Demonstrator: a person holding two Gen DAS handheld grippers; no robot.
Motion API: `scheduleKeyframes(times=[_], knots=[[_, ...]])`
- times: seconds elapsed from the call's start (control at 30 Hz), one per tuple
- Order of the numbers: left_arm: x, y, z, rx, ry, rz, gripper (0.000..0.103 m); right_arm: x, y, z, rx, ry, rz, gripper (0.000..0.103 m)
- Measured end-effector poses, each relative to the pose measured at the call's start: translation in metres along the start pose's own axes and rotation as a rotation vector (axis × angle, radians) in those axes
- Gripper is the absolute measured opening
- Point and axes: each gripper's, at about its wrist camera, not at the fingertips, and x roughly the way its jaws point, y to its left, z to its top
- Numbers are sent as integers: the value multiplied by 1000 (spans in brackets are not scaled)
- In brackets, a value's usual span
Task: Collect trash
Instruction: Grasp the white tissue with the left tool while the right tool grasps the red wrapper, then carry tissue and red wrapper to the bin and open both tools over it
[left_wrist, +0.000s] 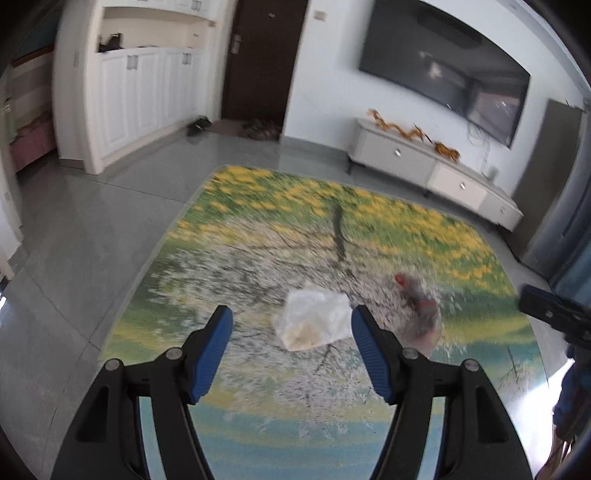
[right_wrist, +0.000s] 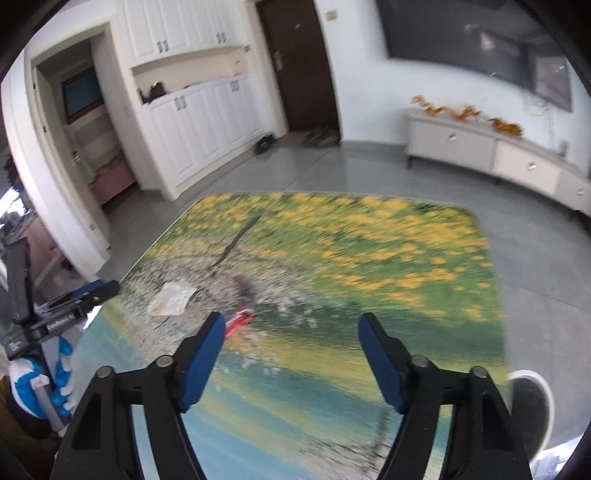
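A crumpled white plastic bag (left_wrist: 314, 319) lies on the printed floor mat (left_wrist: 258, 221). A grey and red wrapper (left_wrist: 421, 306) lies just right of it. My left gripper (left_wrist: 291, 325) is open and empty, above the mat, with the bag between and just beyond its blue fingertips. In the right wrist view the bag (right_wrist: 171, 299) sits to the left and the wrapper (right_wrist: 243, 306) is by the left fingertip. My right gripper (right_wrist: 291, 328) is open and empty above the mat (right_wrist: 369, 240). Both views are blurred.
A white cabinet wall (left_wrist: 129, 99) and a dark door (left_wrist: 262, 59) stand at the back, with shoes (left_wrist: 199, 125) on the grey tile floor. A low TV stand (left_wrist: 436, 166) runs along the right wall under a TV (left_wrist: 443, 62). A white round object (right_wrist: 532, 402) sits at the mat's right edge.
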Motion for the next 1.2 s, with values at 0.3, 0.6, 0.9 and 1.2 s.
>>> scheduleKeyframes(times=[0.3, 0.6, 0.9, 1.2], knots=[[48, -7, -3, 35, 102, -39, 64, 76, 17, 9, -29, 118, 102, 55], [55, -12, -8, 84, 120, -72, 29, 111, 41, 5, -104, 167, 113, 45], [50, -14, -12, 89, 112, -90, 3, 104, 48, -3, -149, 177, 90, 19], [7, -17, -16, 57, 54, -91, 2, 45, 39, -8, -116, 98, 72, 19]])
